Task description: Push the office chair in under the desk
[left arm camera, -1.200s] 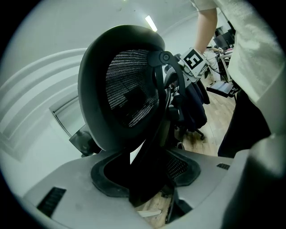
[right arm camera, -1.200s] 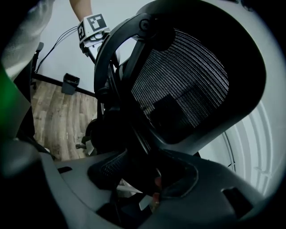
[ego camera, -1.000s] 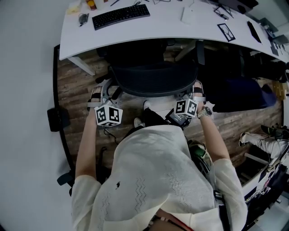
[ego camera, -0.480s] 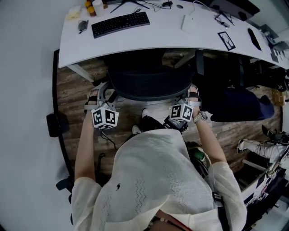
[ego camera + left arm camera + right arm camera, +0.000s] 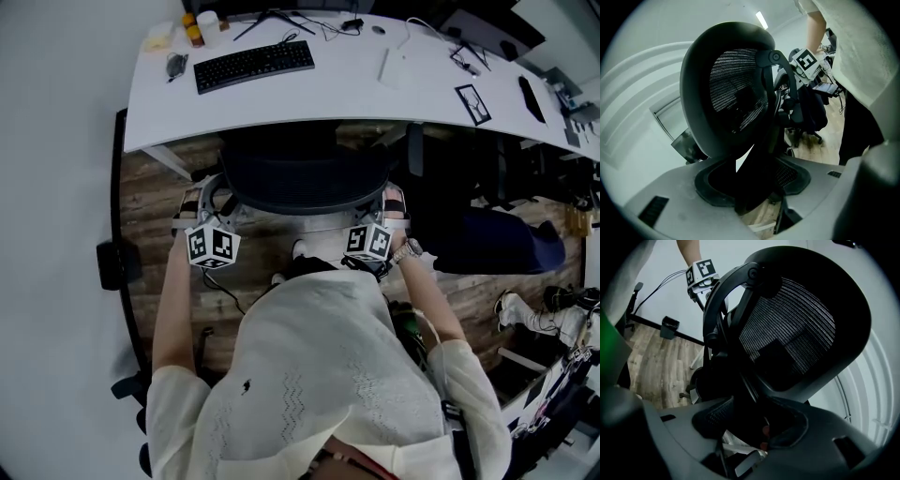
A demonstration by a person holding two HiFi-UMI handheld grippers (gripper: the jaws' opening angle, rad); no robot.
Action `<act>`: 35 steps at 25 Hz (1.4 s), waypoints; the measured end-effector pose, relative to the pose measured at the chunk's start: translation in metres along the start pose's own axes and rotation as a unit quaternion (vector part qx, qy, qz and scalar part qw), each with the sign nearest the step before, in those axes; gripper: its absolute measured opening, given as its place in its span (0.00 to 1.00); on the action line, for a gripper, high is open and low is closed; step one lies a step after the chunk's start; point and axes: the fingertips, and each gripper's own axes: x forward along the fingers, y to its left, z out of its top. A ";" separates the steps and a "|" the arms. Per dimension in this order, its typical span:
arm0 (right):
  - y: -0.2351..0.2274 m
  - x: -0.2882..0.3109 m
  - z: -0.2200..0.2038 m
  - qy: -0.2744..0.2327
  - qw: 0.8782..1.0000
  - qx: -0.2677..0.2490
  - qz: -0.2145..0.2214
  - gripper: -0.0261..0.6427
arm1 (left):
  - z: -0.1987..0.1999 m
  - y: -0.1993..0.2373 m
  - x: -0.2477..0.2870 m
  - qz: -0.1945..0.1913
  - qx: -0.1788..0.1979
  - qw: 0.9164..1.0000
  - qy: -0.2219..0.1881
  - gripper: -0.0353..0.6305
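The office chair (image 5: 305, 178) stands at the near edge of the desk (image 5: 394, 89). Its seat is under the white desktop; the black mesh backrest projects toward the person.

The left gripper (image 5: 208, 199) is at the left edge of the backrest. In the left gripper view, the jaws of the left gripper (image 5: 750, 183) are closed in on the dark rim of the office chair (image 5: 736, 93). The rim passes between the black pads.

The right gripper (image 5: 392, 202) is at the right edge of the backrest. In the right gripper view, the jaws of the right gripper (image 5: 754, 423) are likewise closed around the rim of the office chair (image 5: 797, 333). Pad and rim are both dark, so firm contact appears likely on each side but cannot be confirmed.

Each gripper view shows the marker cube of the opposite gripper beyond the backrest.

On the desk, a black keyboard (image 5: 253, 64) lies at the far left. The floor (image 5: 155, 187) under the desk is wood plank. The person, in a white top (image 5: 319, 366), stands directly behind the chair, near side, both arms extended forward.
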 end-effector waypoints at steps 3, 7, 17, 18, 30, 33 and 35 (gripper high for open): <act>-0.003 0.007 0.000 -0.005 1.000 -0.001 0.000 0.35 | -0.002 0.007 0.006 0.000 -0.003 1.000 0.003 0.39; -0.009 0.016 0.003 -0.020 1.000 -0.001 -0.003 0.35 | -0.003 0.014 0.014 0.001 -0.010 1.000 0.007 0.39; -0.018 0.028 0.004 -0.059 0.998 -0.022 -0.007 0.35 | -0.004 0.025 0.025 0.017 -0.029 0.999 0.017 0.41; -0.018 0.029 0.004 -0.062 0.998 -0.022 -0.006 0.35 | -0.004 0.026 0.025 0.017 -0.029 0.999 0.019 0.41; -0.021 0.036 0.003 -0.080 0.997 -0.019 -0.006 0.36 | -0.005 0.030 0.032 0.017 -0.031 0.999 0.020 0.41; -0.025 0.041 0.003 -0.078 0.997 -0.018 -0.010 0.36 | -0.005 0.034 0.037 0.019 -0.031 0.999 0.020 0.41; -0.027 0.045 0.002 -0.075 0.997 -0.016 -0.010 0.36 | -0.005 0.035 0.040 0.020 -0.033 0.999 0.022 0.41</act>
